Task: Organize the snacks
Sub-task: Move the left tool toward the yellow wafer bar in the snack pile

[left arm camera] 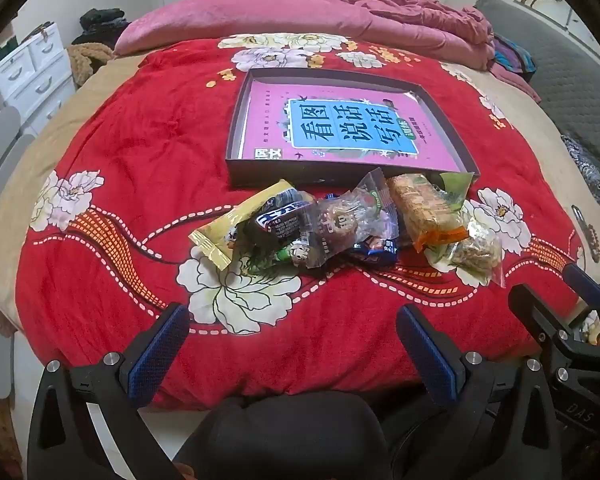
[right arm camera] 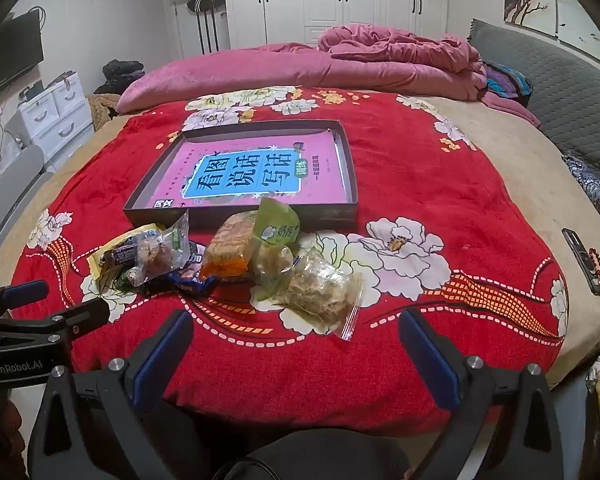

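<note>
Several wrapped snacks lie in a heap on the red flowered blanket [left arm camera: 140, 152]: a yellow packet [left arm camera: 236, 220], a clear-wrapped cake [left arm camera: 348, 216], an orange cracker pack [left arm camera: 424, 208] and a clear bag of brown bits [left arm camera: 476, 252]. The clear bag [right arm camera: 320, 288] and orange pack [right arm camera: 232, 248] also show in the right wrist view. Behind them sits a shallow dark box [left arm camera: 236, 120] holding a pink book [left arm camera: 340, 124]. My left gripper [left arm camera: 292, 328] is open and empty, near the bed's front edge. My right gripper [right arm camera: 296, 332] is open and empty, just short of the clear bag.
A pink quilt [right arm camera: 380, 60] is bunched at the far side. A dark remote [right arm camera: 580, 256] and a bead bracelet [right arm camera: 598, 260] lie at the right edge. White drawers [left arm camera: 32, 72] stand left of the bed. The right gripper's body [left arm camera: 560, 328] shows in the left wrist view.
</note>
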Available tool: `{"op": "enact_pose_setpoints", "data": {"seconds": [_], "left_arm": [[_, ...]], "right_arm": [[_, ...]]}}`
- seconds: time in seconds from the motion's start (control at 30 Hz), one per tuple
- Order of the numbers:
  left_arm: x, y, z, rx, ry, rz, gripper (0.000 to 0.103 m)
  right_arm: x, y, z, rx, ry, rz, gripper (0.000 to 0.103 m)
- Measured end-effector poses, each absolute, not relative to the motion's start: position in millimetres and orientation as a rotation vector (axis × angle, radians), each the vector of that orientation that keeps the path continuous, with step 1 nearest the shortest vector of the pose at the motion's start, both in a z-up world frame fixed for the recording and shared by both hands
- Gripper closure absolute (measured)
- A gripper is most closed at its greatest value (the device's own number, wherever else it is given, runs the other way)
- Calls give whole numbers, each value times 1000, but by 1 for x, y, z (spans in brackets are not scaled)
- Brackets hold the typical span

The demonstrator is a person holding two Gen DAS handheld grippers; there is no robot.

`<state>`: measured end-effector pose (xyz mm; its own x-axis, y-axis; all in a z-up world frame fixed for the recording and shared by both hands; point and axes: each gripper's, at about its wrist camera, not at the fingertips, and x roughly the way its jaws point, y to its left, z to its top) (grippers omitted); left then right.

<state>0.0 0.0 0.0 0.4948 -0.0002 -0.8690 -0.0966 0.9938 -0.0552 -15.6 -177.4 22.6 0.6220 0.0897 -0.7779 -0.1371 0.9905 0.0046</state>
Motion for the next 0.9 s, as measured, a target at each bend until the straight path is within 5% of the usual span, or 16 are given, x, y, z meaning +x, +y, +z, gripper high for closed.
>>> {"op": "enact_pose_setpoints", "data": {"seconds": [0.9], "left_arm": [[5,15,-7,-124,1058,84,0]], "right_arm": [[-11,-181,17,-57,902,136,0]]}}
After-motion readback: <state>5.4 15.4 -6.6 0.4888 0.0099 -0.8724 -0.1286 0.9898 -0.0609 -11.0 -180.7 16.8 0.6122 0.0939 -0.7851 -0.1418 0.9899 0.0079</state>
